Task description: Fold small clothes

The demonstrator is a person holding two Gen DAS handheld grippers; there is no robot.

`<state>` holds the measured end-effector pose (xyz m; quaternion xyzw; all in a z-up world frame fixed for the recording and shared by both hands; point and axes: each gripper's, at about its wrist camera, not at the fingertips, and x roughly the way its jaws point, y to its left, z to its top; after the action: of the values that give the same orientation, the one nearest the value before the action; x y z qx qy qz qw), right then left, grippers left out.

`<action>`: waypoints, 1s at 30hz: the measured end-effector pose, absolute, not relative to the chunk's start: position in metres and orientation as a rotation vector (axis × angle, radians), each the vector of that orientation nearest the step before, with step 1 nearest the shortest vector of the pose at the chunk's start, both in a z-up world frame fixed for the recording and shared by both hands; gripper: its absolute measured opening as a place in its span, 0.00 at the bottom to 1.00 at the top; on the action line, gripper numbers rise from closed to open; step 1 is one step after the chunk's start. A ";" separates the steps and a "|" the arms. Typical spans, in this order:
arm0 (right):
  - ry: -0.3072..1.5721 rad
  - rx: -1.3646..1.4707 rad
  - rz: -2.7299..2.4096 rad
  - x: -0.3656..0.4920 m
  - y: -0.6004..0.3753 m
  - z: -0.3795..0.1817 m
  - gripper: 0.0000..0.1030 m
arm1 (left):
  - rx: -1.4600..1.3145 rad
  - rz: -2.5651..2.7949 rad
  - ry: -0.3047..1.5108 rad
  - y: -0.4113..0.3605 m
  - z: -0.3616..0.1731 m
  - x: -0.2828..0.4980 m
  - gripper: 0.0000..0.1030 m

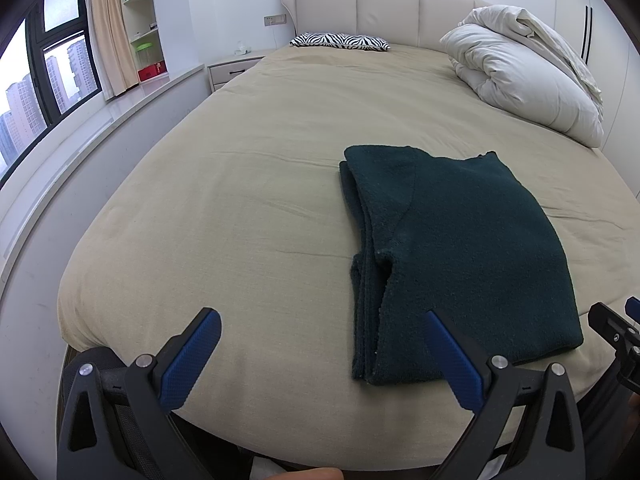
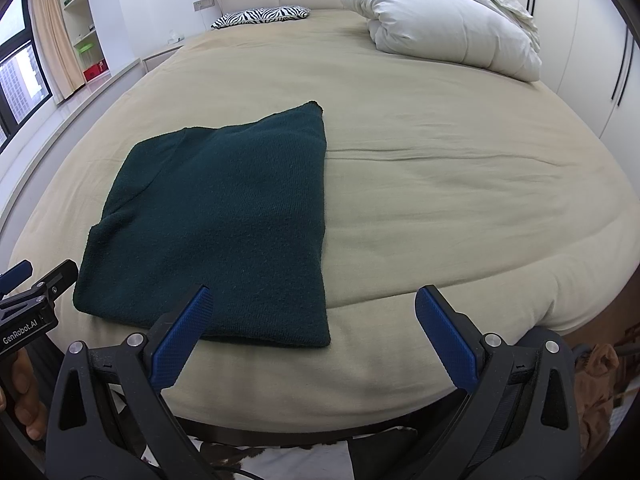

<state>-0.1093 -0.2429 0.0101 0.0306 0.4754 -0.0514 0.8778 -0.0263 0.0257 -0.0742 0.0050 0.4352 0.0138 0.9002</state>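
- Dark green garment (image 2: 216, 216) lies flat on the beige bed cover (image 2: 440, 208), near the foot edge of the bed; in the right wrist view it is at about 10 o'clock from the centre.
- It looks already folded into a thick rectangle, with several layers stacked along its left edge (image 1: 366, 280); how many layers, I cannot say for sure.
- Left gripper (image 1: 320, 354) hangs just before the near edge, fingers spread wide, holding nothing.
- Right gripper (image 2: 314, 332) is also spread and empty, its left finger over the near hem.
- For one more fold, I judge that each gripper should pinch all layers at a near corner, lift both together, and carry them toward 12 o'clock evenly, so the stack does not slide.
- White duvet (image 2: 448, 24) is rolled at 1 o'clock and the zebra pillow (image 2: 262, 15) at 12 o'clock, both well apart.
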 end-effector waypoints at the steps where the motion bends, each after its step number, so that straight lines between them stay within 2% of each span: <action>1: 0.991 0.064 -0.107 -0.109 -0.243 0.010 1.00 | 0.010 0.028 0.901 0.026 -0.074 -0.026 1.00; 30: 0.999 0.070 -0.100 -0.109 -0.241 0.008 1.00 | 0.014 0.009 0.908 0.027 -0.075 -0.025 1.00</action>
<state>-0.1090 -0.2411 0.0085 0.0335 0.4788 -0.0479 0.8760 -0.0255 0.0271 -0.0754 0.0069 0.4384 0.0044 0.8988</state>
